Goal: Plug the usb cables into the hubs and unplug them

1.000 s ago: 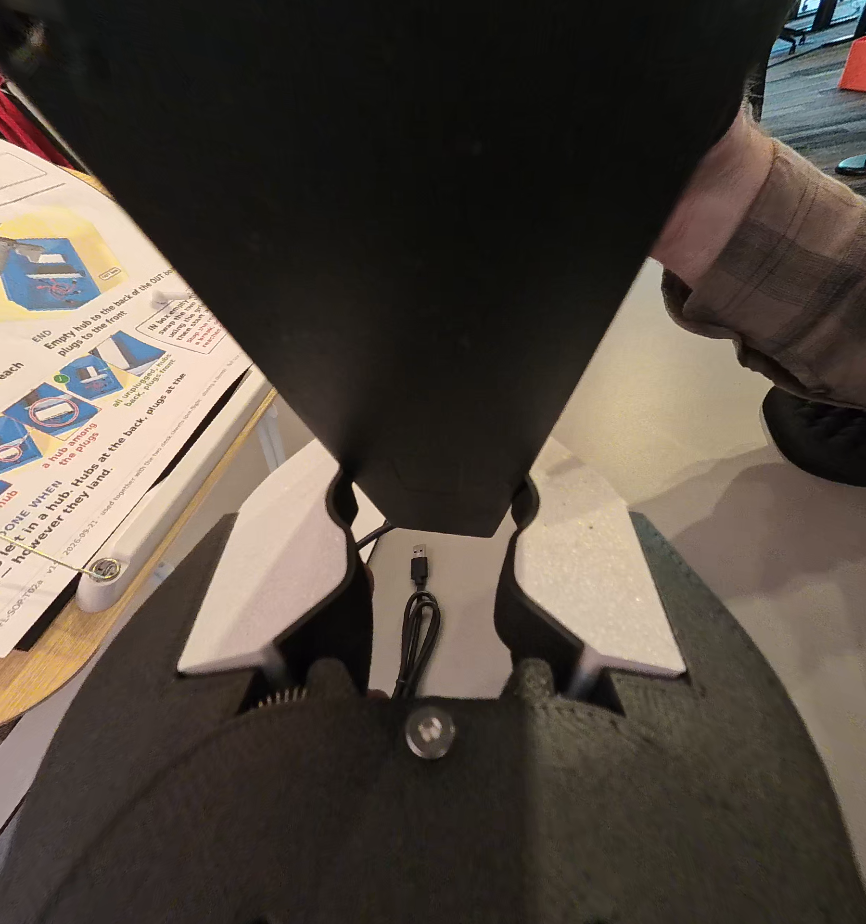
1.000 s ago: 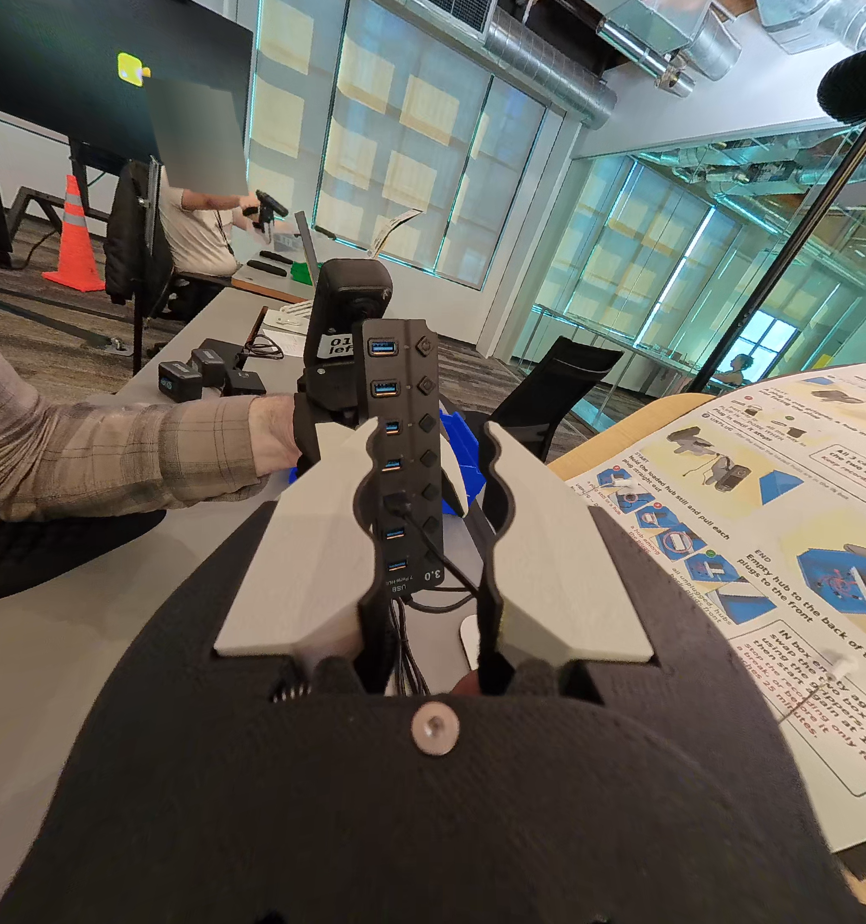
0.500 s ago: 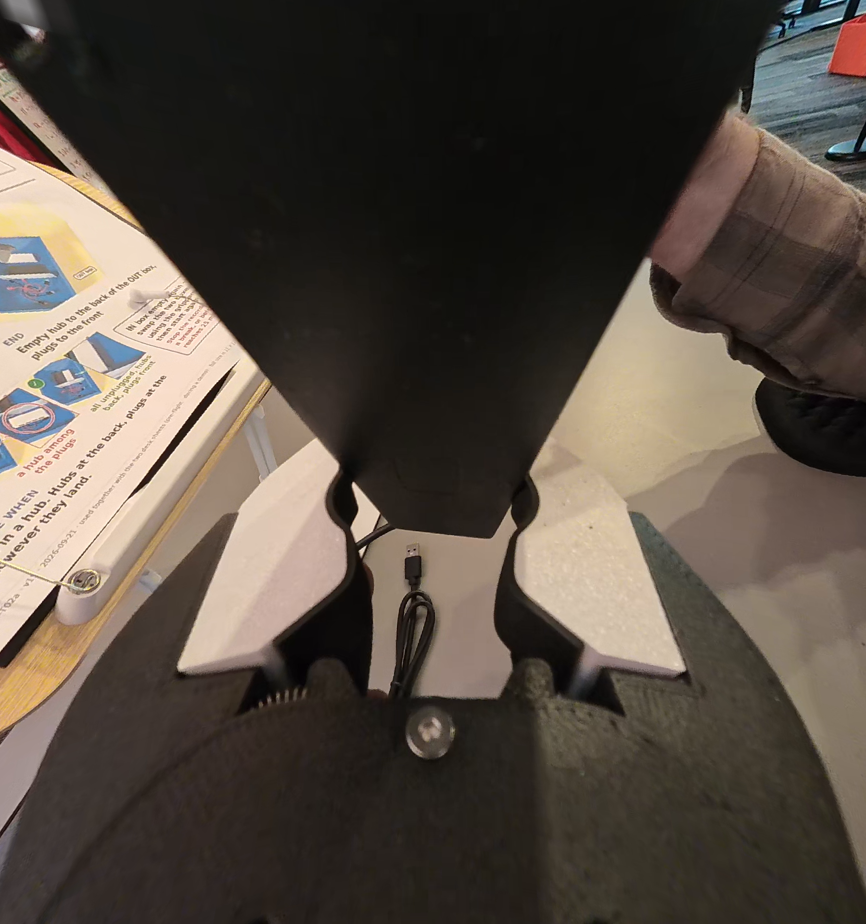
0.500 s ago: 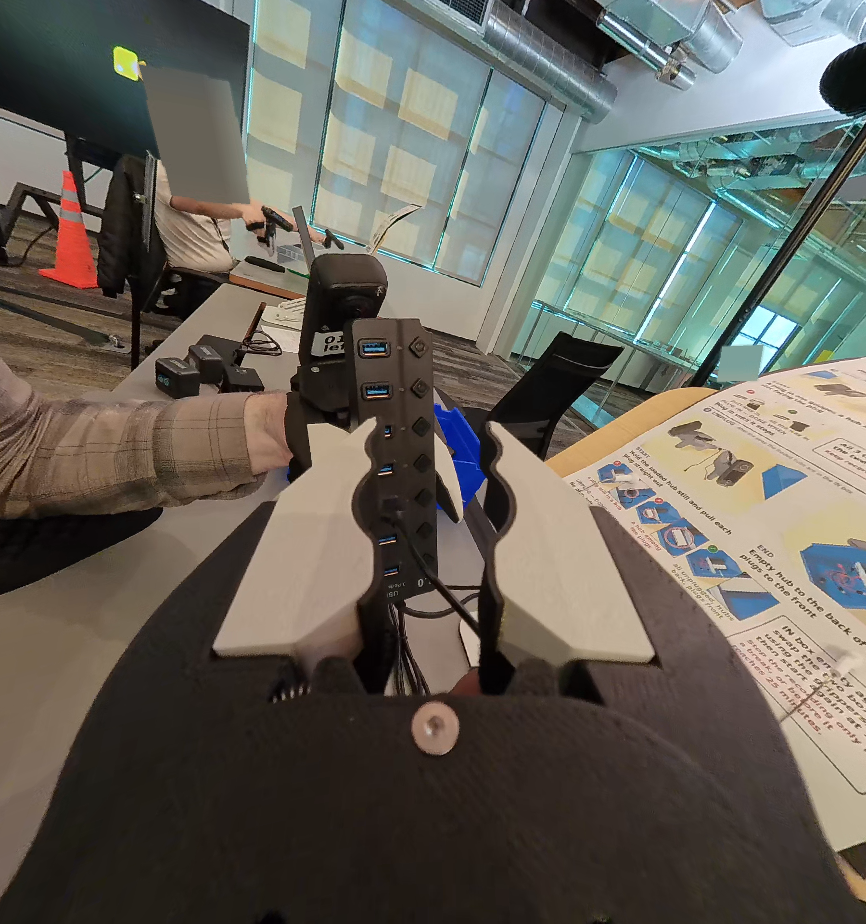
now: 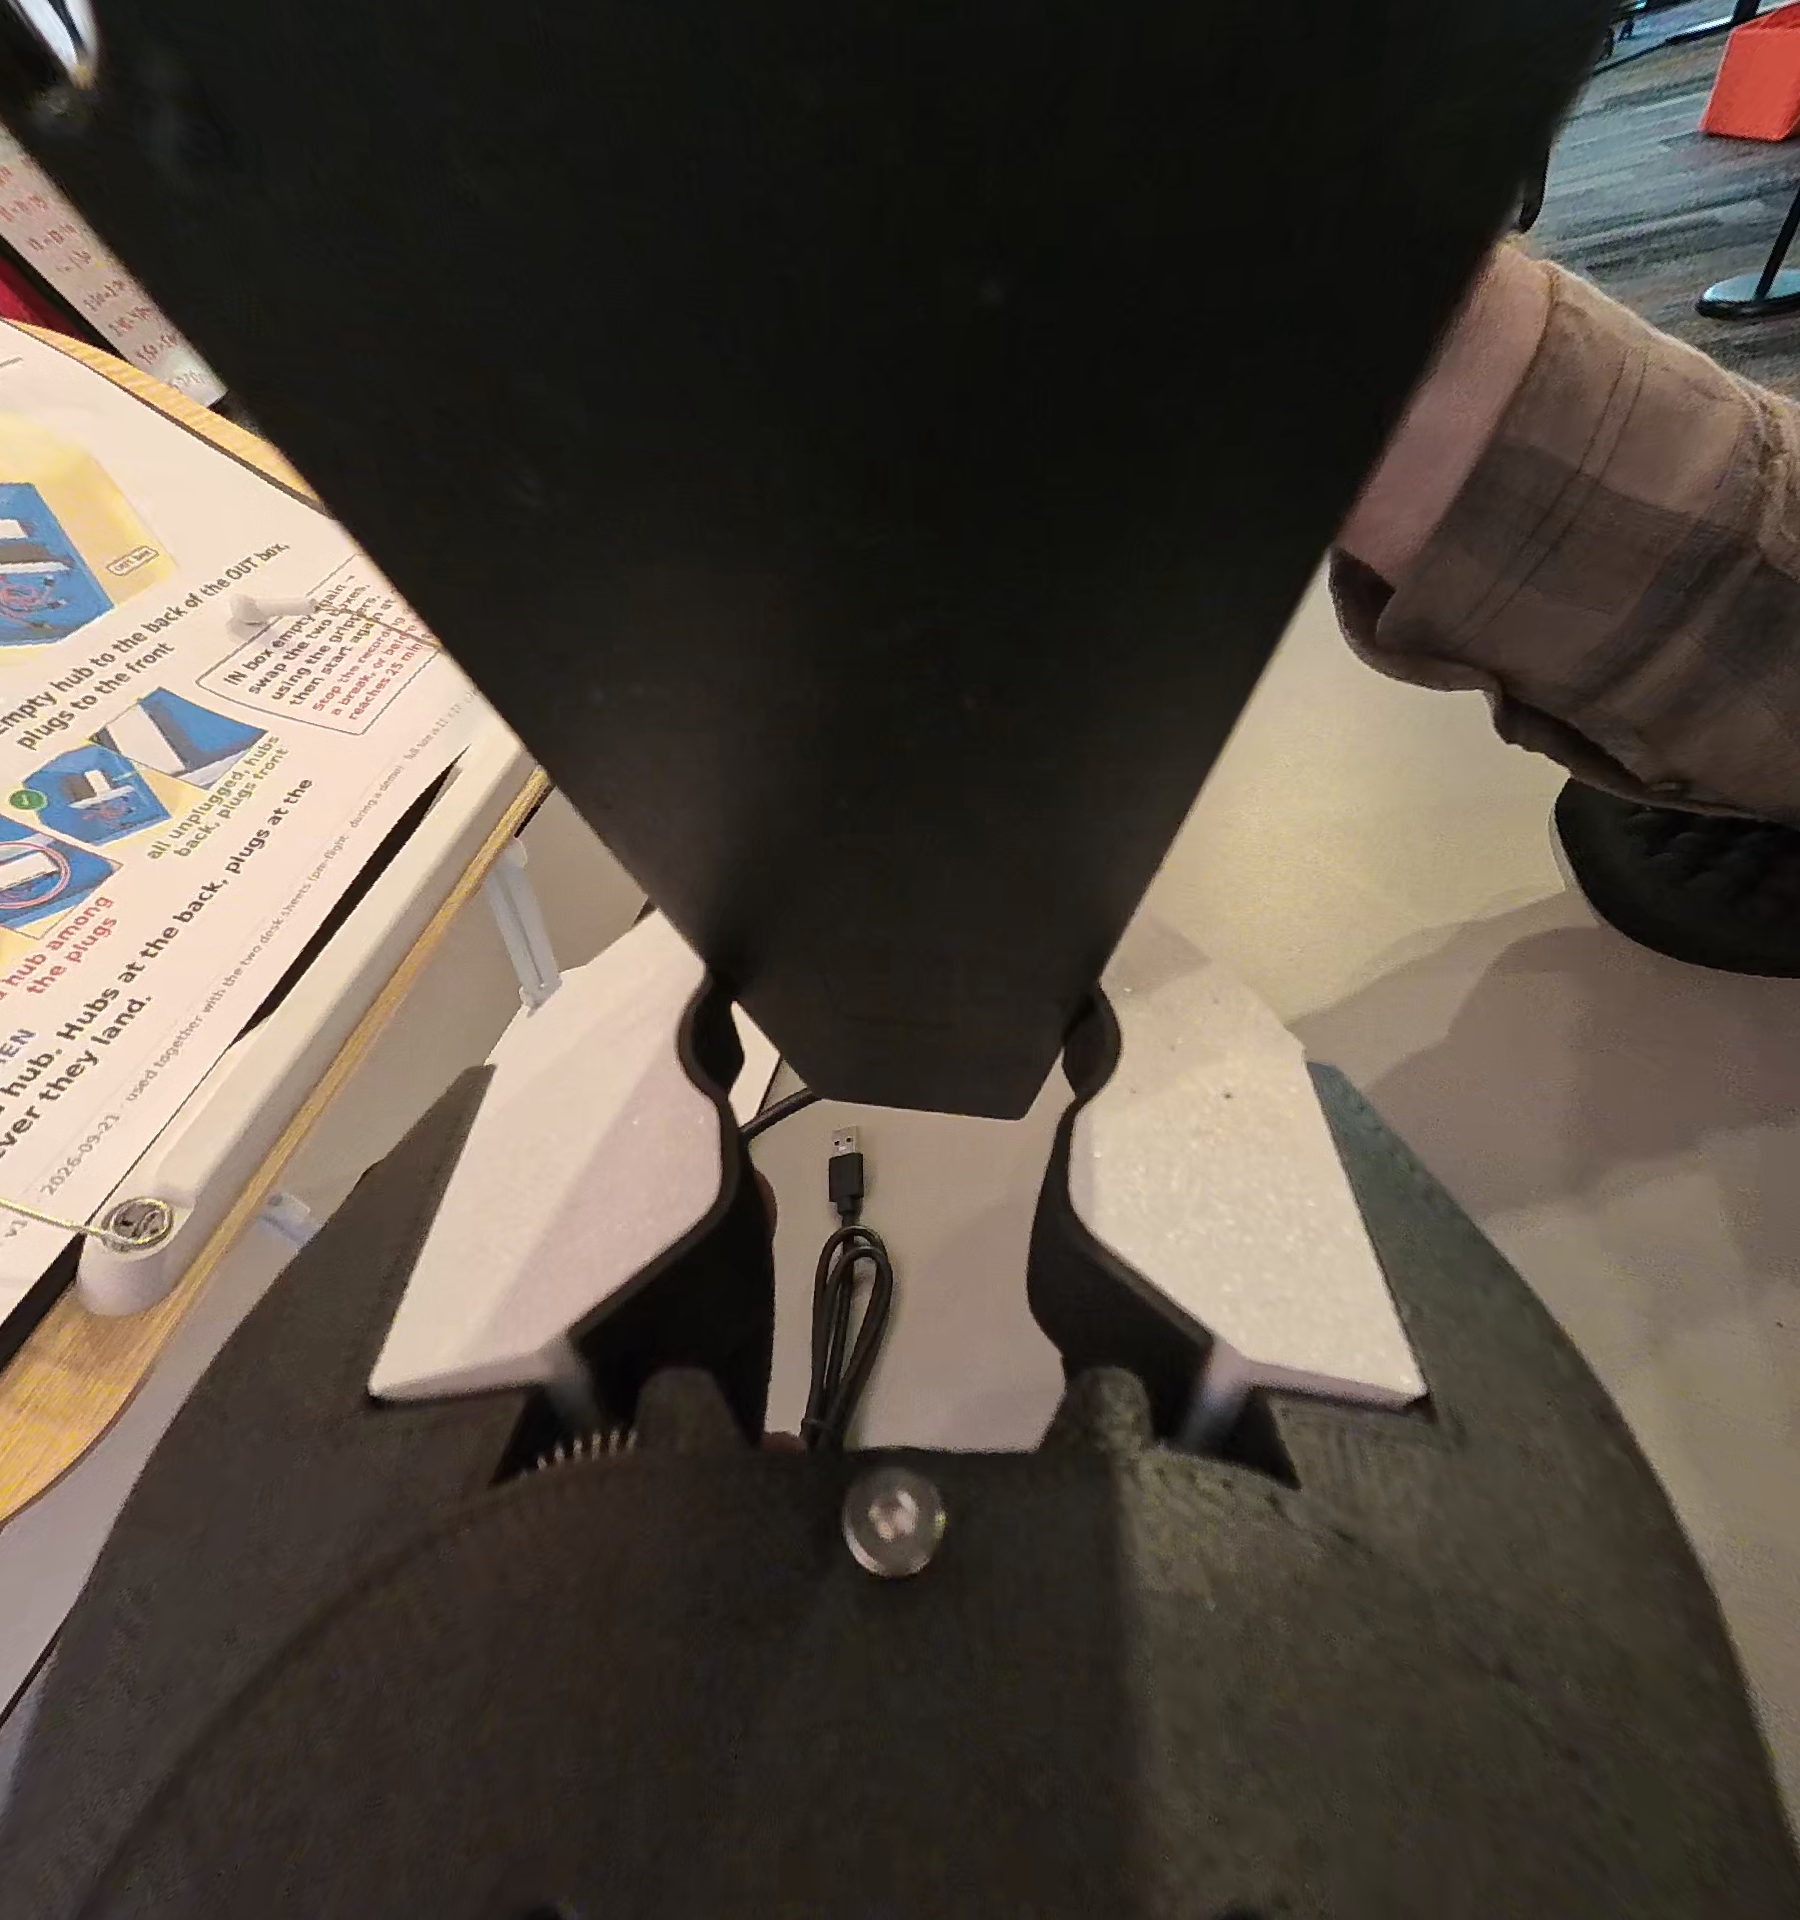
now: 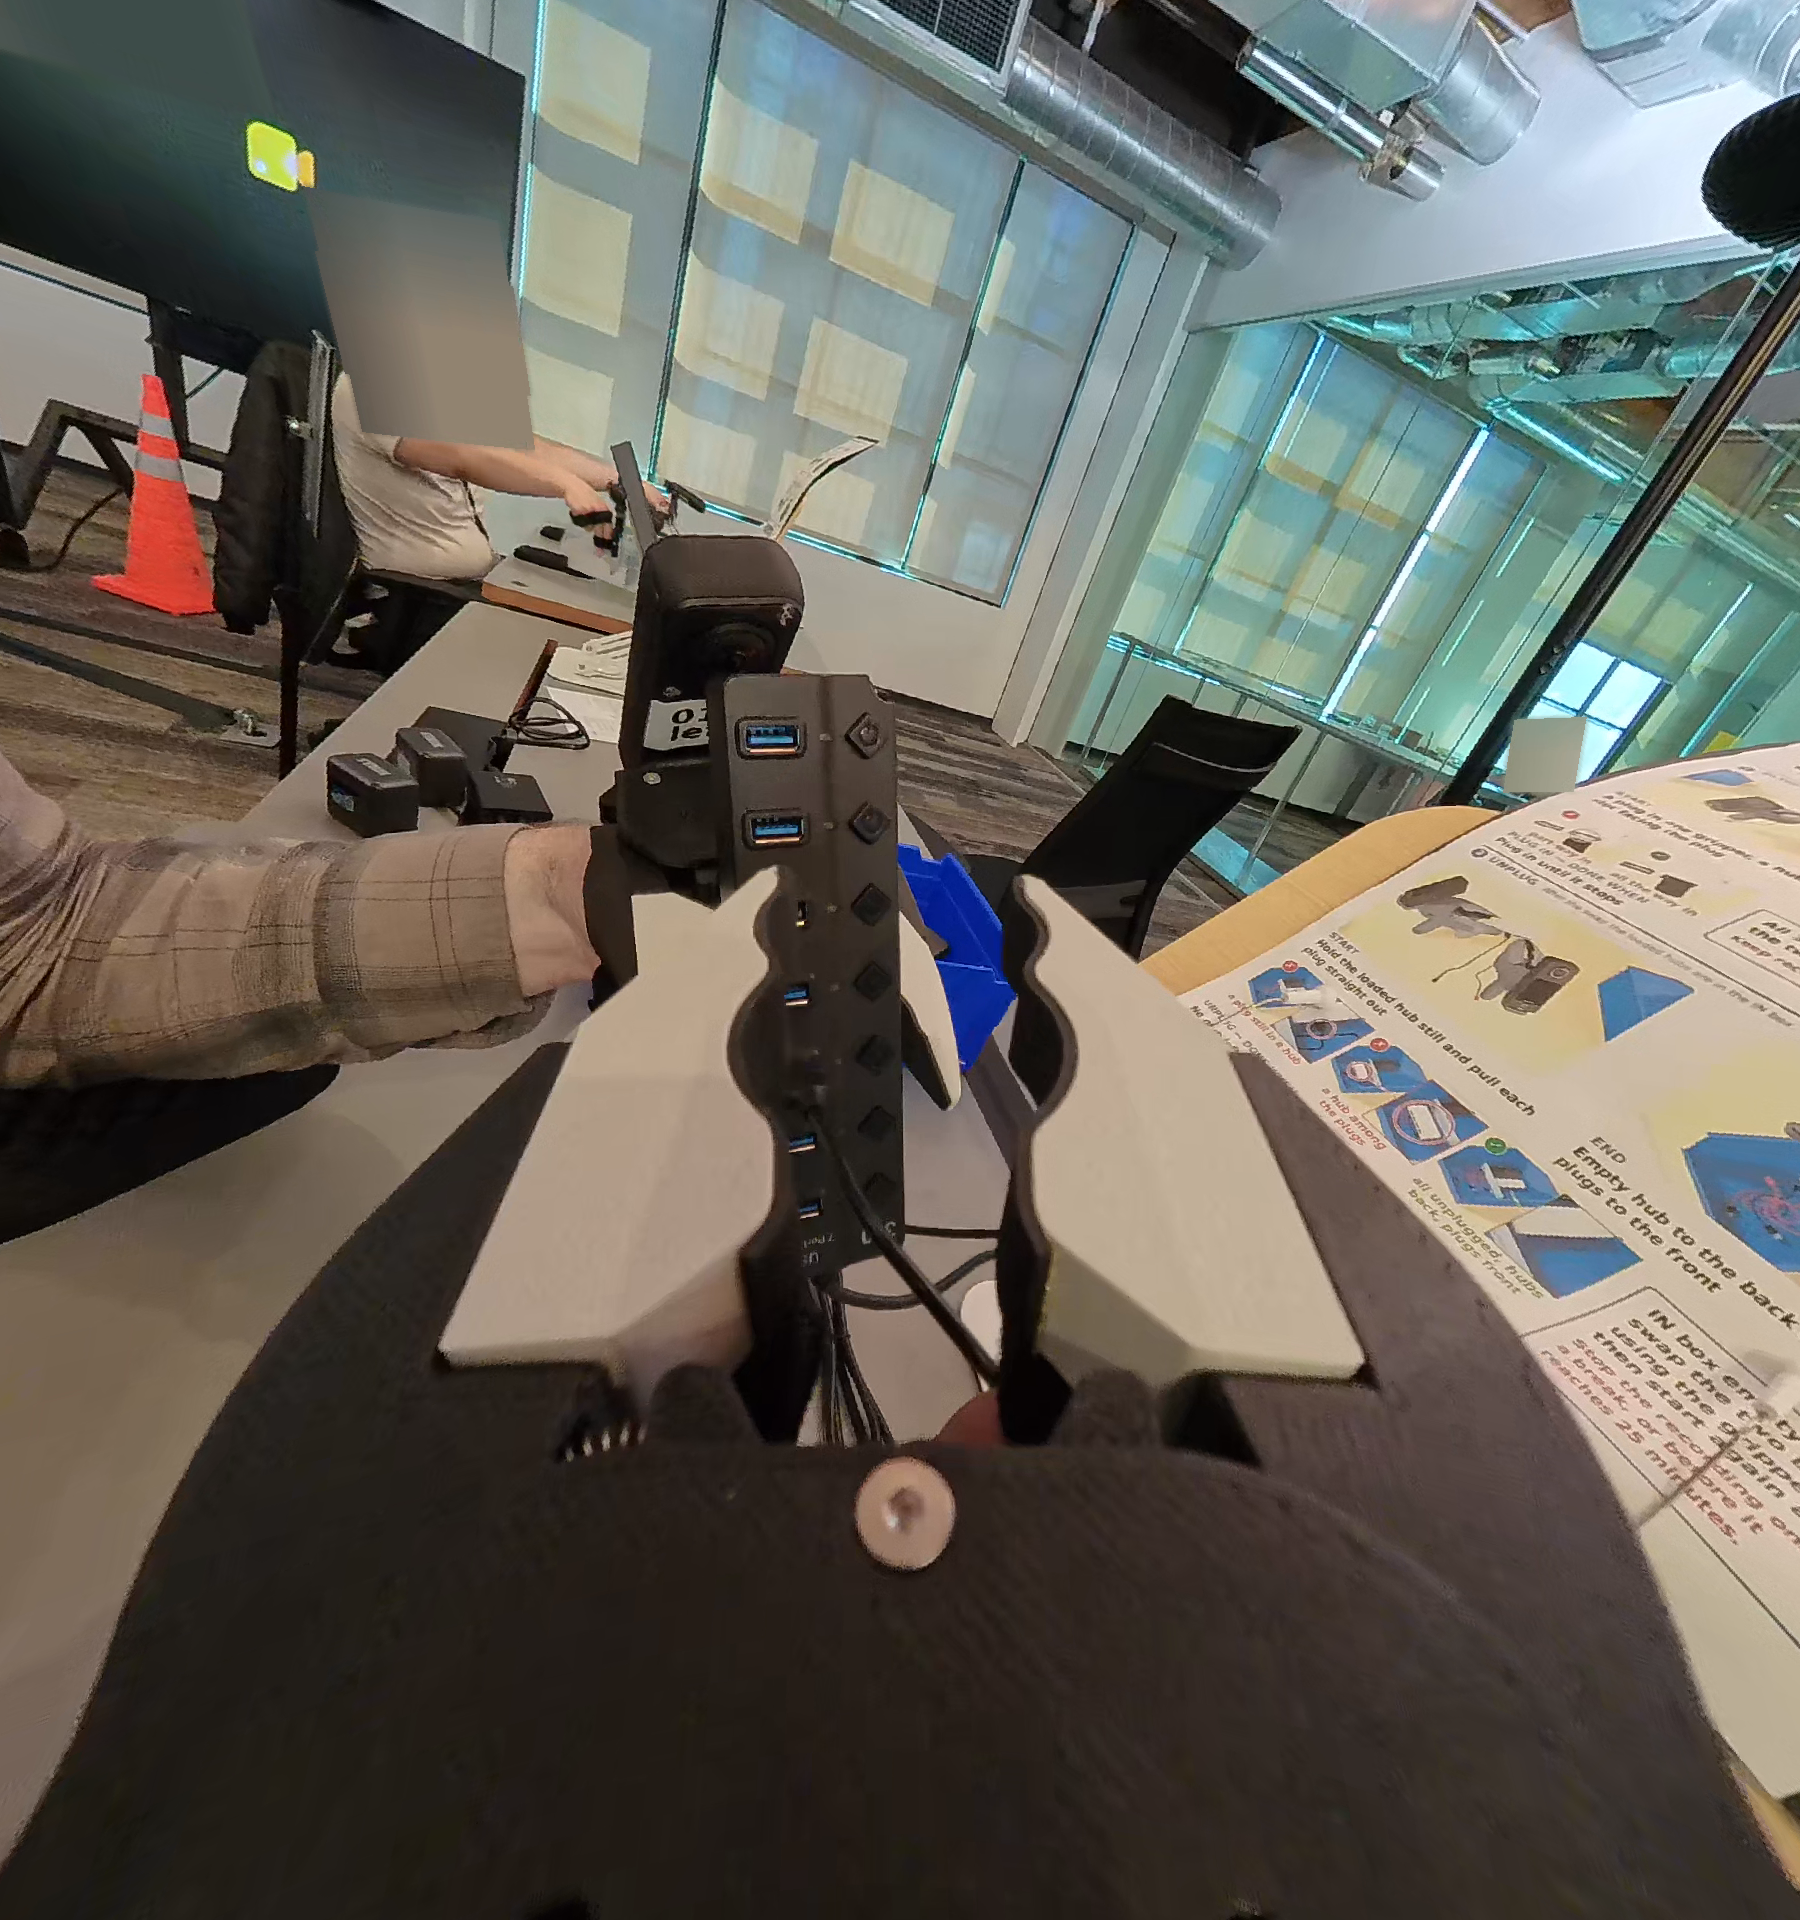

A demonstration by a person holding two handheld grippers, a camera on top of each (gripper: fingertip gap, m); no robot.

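Observation:
My left gripper (image 5: 901, 1039) is shut on a black USB hub (image 5: 875, 520), whose back fills the left wrist view. In the right wrist view the hub (image 6: 823, 935) stands upright, ports facing me. One black cable (image 6: 875, 1216) is plugged into a middle port and runs down to the right. My right gripper (image 6: 896, 894) is open, its white fingers on either side of the hub's front, level with the plug. A loose USB plug with a coiled cable (image 5: 846, 1174) lies on the table below the hub.
An instruction sheet (image 5: 96, 831) on a wooden board lies to one side, and shows in the right wrist view (image 6: 1550, 1091). A blue bin (image 6: 953, 966) stands behind the hub. A plaid sleeve (image 5: 1602, 571) and a black cushion (image 5: 1727, 894) are nearby. A person sits at a far table.
The hub has shifted slightly left between my right fingers, closer to the left one. The left gripper has tilted a little with the hub. Both grips are unchanged.

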